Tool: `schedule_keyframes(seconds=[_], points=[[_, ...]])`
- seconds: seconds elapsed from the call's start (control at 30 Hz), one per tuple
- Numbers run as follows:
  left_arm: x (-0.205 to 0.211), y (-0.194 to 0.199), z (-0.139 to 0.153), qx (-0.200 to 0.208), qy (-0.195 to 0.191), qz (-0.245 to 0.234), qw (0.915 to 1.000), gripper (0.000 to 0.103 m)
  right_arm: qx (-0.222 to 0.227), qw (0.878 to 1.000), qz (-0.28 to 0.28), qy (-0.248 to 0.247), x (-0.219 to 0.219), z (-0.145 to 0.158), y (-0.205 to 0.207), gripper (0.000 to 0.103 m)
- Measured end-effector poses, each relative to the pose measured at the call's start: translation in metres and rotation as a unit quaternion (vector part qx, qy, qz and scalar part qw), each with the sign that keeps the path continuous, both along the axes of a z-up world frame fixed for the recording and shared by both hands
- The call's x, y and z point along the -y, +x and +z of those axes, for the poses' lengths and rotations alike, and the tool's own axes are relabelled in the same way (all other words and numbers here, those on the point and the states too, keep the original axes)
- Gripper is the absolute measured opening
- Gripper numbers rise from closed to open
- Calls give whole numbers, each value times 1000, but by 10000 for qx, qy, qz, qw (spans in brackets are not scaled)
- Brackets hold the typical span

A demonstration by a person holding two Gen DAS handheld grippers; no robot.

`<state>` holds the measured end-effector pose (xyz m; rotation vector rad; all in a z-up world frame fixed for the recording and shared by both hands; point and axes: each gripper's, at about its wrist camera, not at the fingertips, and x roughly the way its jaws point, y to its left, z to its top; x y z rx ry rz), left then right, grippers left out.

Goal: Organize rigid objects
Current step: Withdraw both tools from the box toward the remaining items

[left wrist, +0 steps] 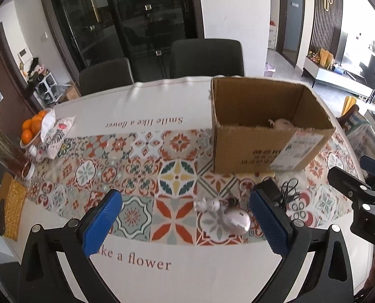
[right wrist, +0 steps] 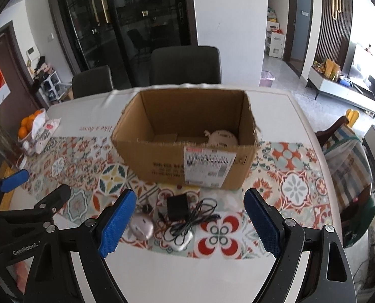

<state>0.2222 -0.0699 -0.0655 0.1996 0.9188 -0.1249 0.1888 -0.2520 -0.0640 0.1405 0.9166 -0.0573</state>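
Now the box (right wrist: 187, 151) sits open on the tabletop (right wrist: 275, 116), with a round cream thing (right wrist: 222, 137) inside at its right end. Just in front lie a pink mouse (right wrist: 142, 226), a black plug (right wrist: 177, 205) and its cord (right wrist: 195, 219). Both the left gripper (left wrist: 186, 224) and the right gripper (right wrist: 190, 223) hang wide open, holding nothing.

The right hand-held gripper (right wrist: 191, 223) hangs wide open above a black power adapter (right wrist: 176, 206) with its tangled black cable (right wrist: 192, 221). Just left lies a pinkish oval mouse (right wrist: 142, 227); beyond stands an open brown cardboard box (right wrist: 187, 136) on the tile-patterned counter (right wrist: 296, 186).
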Motion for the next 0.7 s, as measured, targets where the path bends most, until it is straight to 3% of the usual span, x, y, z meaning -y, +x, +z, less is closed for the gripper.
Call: schedule_keyframes(seconds=[0.7], points=[[-18,-14,-71,-893,167,216,9956,103,-938,9941,509,168,-26,-75,-4,86]])
